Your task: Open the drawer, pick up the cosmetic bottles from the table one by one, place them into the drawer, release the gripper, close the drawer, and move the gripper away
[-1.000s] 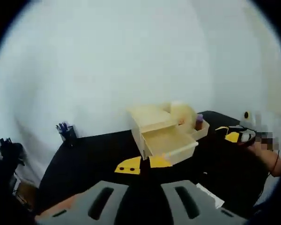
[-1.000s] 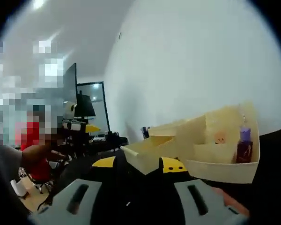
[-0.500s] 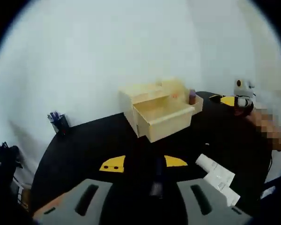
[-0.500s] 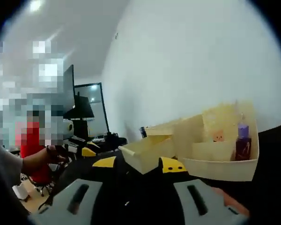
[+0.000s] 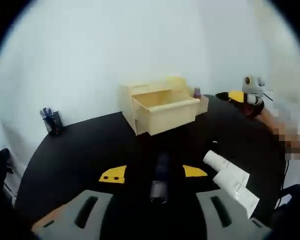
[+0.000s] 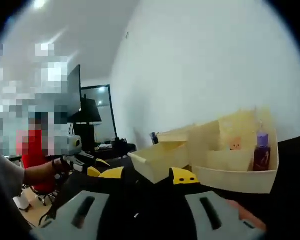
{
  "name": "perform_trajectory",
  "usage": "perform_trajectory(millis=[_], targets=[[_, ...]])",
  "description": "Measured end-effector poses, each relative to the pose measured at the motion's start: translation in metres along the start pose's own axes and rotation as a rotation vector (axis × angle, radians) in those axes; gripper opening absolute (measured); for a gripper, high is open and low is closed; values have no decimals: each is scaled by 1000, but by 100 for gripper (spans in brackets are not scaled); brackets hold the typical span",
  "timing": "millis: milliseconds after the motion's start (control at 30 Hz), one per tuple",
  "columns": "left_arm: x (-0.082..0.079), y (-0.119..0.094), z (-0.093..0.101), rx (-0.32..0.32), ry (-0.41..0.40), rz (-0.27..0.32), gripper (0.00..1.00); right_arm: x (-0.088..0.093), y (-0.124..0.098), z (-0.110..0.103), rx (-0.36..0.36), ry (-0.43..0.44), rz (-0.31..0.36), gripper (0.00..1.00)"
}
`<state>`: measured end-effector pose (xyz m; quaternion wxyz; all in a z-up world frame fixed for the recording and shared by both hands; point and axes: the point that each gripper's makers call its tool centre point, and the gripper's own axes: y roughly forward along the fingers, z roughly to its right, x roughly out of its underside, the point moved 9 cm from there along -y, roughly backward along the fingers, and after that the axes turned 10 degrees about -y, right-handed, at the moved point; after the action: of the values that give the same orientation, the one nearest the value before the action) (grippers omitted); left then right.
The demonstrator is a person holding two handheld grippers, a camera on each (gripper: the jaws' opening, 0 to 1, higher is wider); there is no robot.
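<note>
While lying flat — dark bottle (image 5: 160,176) lengthwise toward drawer (image 5: 164,111)

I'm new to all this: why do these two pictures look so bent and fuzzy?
Left gripper view: fisheye bending curves the black table; the dark bottle and white tube look soft. Right gripper view: wooden drawer slightly blurred, wall bright, lower foreground dark.

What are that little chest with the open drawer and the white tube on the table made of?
The chest looks like pale unfinished wood or plywood: a matte cream-yellow surface with flat, board-like panels, though blur hides any grain. The white tube lying on the black table seems to be smooth plastic with a slight sheen and a printed label; I can't be sure.
</note>
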<state>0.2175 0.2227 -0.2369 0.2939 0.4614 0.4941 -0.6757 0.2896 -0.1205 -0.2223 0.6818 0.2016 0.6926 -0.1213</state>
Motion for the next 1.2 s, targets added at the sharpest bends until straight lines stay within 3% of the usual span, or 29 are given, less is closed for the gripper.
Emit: perform_trajectory(millis=[133, 533, 900, 1200], targets=[[7, 4, -1, 13, 10, -17, 36, 0, 2, 4, -1, -2, -6, 30], [34, 9, 25, 35, 15, -35, 33, -7, 9, 25, 1, -2, -9, 30], [54, 15, 41, 41, -2, -34, 32, -7, 9, 20, -5, -6, -12, 30], [59, 27, 38, 52, -10, -23, 31, -6, 8, 16, -6, -7, -17, 29]])
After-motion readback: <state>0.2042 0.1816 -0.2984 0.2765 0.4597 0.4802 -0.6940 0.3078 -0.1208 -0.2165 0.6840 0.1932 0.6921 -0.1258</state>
